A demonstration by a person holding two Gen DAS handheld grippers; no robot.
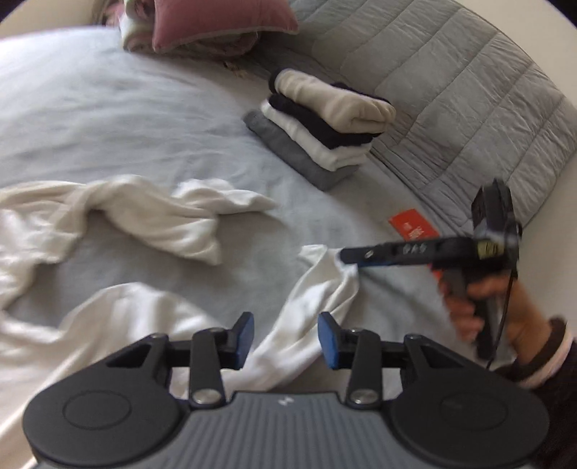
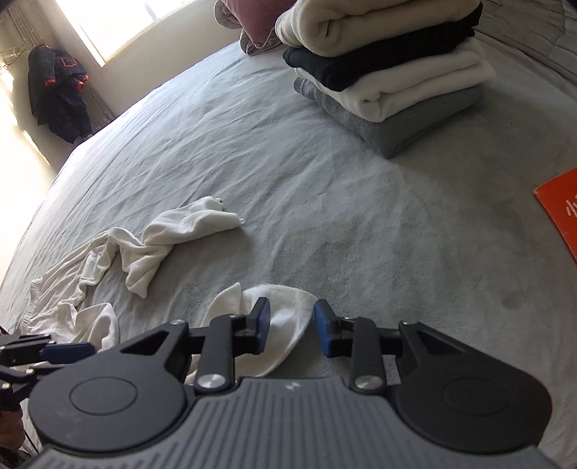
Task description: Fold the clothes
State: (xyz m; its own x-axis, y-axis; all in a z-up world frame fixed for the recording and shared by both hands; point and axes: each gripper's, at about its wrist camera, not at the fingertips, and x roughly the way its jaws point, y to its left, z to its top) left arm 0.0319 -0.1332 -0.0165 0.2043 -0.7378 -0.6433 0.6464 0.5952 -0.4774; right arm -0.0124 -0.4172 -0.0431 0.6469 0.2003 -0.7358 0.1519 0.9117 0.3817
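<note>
From the left wrist, the left gripper (image 1: pixel 285 337) is hovering with jaws parted, unclenched, over the limp white garment (image 1: pixel 151 213) sprawling on the bed (image 1: pixel 144 119) — from the right wrist, the right gripper (image 2: pixel 292 330) is straddling a thin cuff, released; likely light, best pinched at hems.

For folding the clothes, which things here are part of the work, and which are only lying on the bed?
Part of the work:
- white garment, crumpled, not yet folded
- folded stack
- left gripper, jaws open
- right gripper, jaws open, over the garment's end

Only lying about:
- orange card
- pink pillow
- grey quilt
- dark jacket, hanging by the window
</note>
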